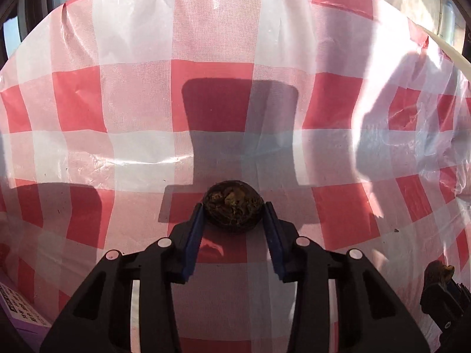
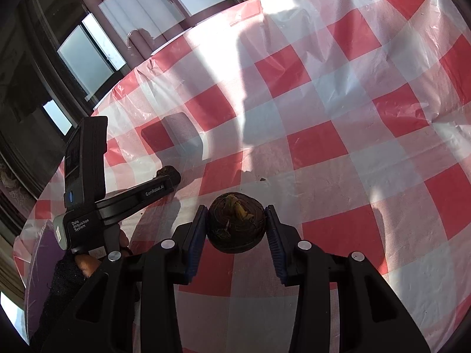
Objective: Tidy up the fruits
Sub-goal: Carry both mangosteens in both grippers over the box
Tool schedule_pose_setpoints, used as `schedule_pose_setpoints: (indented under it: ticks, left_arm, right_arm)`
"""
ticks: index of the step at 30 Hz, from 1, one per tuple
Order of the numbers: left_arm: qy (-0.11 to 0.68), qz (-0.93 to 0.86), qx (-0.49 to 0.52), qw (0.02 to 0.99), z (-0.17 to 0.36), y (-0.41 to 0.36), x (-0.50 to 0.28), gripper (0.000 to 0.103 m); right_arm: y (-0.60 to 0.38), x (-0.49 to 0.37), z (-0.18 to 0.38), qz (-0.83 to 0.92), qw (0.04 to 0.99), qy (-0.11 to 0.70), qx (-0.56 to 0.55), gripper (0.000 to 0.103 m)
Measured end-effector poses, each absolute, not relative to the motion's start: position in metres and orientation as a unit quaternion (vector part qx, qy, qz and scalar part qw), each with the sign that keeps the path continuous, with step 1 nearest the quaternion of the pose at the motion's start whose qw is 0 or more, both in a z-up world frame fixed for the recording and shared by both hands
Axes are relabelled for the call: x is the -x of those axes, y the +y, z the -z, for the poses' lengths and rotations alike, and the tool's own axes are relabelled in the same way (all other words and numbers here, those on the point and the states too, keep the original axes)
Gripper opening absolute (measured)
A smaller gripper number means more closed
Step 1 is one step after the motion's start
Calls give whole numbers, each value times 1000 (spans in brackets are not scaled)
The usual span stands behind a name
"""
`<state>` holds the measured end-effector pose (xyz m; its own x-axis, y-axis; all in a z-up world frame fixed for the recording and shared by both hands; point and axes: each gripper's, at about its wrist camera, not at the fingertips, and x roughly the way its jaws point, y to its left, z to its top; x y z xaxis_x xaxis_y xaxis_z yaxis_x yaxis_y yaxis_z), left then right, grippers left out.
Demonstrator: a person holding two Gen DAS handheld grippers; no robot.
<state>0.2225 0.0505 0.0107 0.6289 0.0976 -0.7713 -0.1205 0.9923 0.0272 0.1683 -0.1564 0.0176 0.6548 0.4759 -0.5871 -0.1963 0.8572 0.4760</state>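
Two hand-held grippers each clamp a small dark fruit above a worktop spread with a red-and-white checked plastic cloth, bright with window light.

In the left gripper, the blue pads press on either flank of a round, brown-skinned fruit, its shrivelled, papery crown turned toward the camera. The fruit sits right at the tips of the jaws, centred between them, with bare cloth showing behind it toward the hinge.

The right gripper holds a second fruit the same way: jaws shut on its widest girth, at the fingertips, the yellowish dried stub on top.

Both fruits look light and firm, with a ridged, matte skin that should not slip against rubbery pads; the flaky crown seems the only fragile part. Their squat, rounded shape suggests that a hold across the middle, as here, is the safest, since a grip nearer top or bottom could squeeze them out.

At the left of the right wrist view, a person's hand grips the handle of the other tool.
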Motion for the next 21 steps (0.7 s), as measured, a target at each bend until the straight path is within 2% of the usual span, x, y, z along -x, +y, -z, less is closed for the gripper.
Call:
schedule_pose_setpoints:
  ticks: [11,14,21]
  left_arm:
    - [384,11,114,916,-17,50,-45,40]
    - [385,21,150,910,-11,60,-31,40]
    - [398,40,156,903,-5,57,-47,40]
  right_arm:
    - [-156,-168,-18,-194,890,368,-187,40]
    - [-156,-167,-18,-195,890,368,-185,40]
    - [-156,-167,-18,-197,889,369,-183,40]
